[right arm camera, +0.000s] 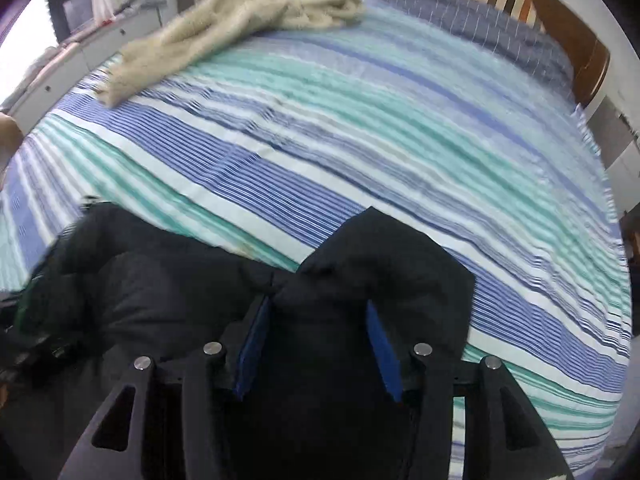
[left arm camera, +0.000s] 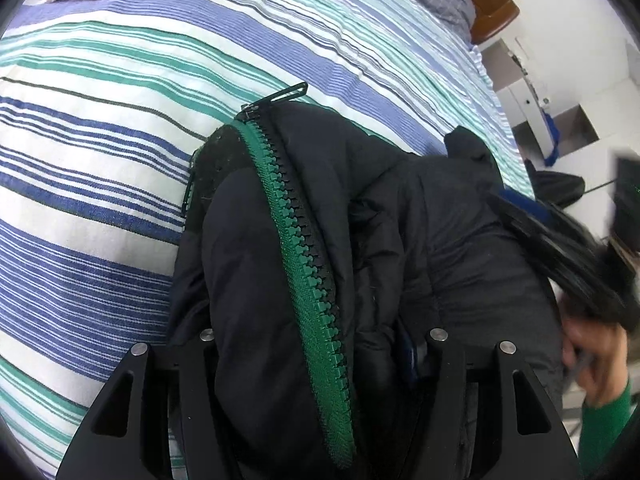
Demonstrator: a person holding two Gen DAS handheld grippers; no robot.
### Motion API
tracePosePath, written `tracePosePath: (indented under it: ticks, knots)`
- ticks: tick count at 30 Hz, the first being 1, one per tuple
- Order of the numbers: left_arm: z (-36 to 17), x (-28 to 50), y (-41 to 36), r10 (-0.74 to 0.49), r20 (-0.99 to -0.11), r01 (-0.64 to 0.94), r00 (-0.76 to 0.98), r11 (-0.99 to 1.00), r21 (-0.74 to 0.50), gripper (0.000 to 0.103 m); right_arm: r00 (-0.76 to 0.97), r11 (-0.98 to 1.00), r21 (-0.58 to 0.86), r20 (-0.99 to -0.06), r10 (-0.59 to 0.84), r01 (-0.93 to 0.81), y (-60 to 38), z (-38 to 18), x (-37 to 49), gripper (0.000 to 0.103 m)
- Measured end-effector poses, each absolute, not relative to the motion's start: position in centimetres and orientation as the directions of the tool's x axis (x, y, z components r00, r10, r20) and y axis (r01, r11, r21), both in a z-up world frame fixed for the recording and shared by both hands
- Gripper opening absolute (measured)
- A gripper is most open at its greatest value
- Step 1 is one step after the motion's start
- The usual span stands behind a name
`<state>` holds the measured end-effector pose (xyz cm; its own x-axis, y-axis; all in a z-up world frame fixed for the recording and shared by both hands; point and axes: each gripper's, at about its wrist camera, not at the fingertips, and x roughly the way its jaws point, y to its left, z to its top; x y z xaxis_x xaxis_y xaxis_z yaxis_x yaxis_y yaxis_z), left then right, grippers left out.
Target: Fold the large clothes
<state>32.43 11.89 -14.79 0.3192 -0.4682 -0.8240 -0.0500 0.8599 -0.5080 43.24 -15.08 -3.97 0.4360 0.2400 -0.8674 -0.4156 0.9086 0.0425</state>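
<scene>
NEAR: we find the left gripper [left arm camera: 316, 364] fingers pinching the black jacket [left arm camera: 400, 216] beside its green zipper [left arm camera: 298, 232]; right gripper [right arm camera: 316, 344] fingers clamp another bunched jacket part | STEP: jacket bunched over the striped bed [right arm camera: 360, 140]; we advise spreading it flat, zipper straight, both grips kept | FAR: cream garment [right arm camera: 224, 24] well apart.

Home bedroom — bed w/ striped sheet [right arm camera: 360, 128], wooden headboard [right arm camera: 576, 36], pillow [right arm camera: 500, 28].
</scene>
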Motion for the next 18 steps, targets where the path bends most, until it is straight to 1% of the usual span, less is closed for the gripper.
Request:
tracePosePath:
  ticks: [2, 5, 8, 9, 11, 13, 15, 18]
  knots:
    - [-14.9, 32.4, 12.1, -0.477, -0.818, -0.052, 0.321, 0.854, -0.518, 0.061, 0.438, 0.875, 0.151, -0.819, 0.371, -0.459, -16.4, -1.3, 39.3, 0.051]
    - [-14.9, 32.2, 12.1, -0.476, -0.817, -0.048, 0.325, 0.854, -0.517, 0.061, 0.445, 0.811, 0.223, -0.743, 0.501, -0.54, -17.8, 1.8, 31.2, 0.051]
    - [-14.8, 32.1, 12.0, -0.477, -0.814, -0.046, 0.332, 0.853, -0.519, 0.061, 0.443, 0.765, 0.28, -0.681, 0.584, -0.58, -18.7, 2.1, 24.3, 0.051]
    - [-14.8, 31.9, 12.1, -0.481, -0.811, -0.045, 0.333, 0.851, -0.523, 0.061, 0.426, 0.762, 0.286, -0.691, 0.584, -0.58, -18.6, 1.2, 22.6, 0.051]
    - [-14.6, 31.7, 11.7, -0.483, -0.809, -0.031, 0.336, 0.853, -0.522, 0.065, 0.457, 0.796, 0.231, -0.715, 0.529, -0.559, -18.2, -1.6, 20.8, 0.051]
    - [-14.4, 31.6, 11.3, -0.468, -0.814, -0.029, 0.343, 0.861, -0.507, 0.066, 0.451, 0.817, 0.28, -0.722, 0.525, -0.504, -18.3, -4.4, 20.9, 0.05]
    - [-14.4, 31.7, 11.0, -0.456, -0.817, -0.037, 0.353, 0.866, -0.499, 0.067, 0.469, 0.825, 0.285, -0.712, 0.523, -0.488, -18.0, -6.6, 21.5, 0.049]
    - [-14.5, 31.8, 10.8, -0.445, -0.822, -0.044, 0.357, 0.87, -0.491, 0.067, 0.518, 0.841, 0.205, -0.708, 0.481, -0.501, -17.1, -7.8, 21.4, 0.049]
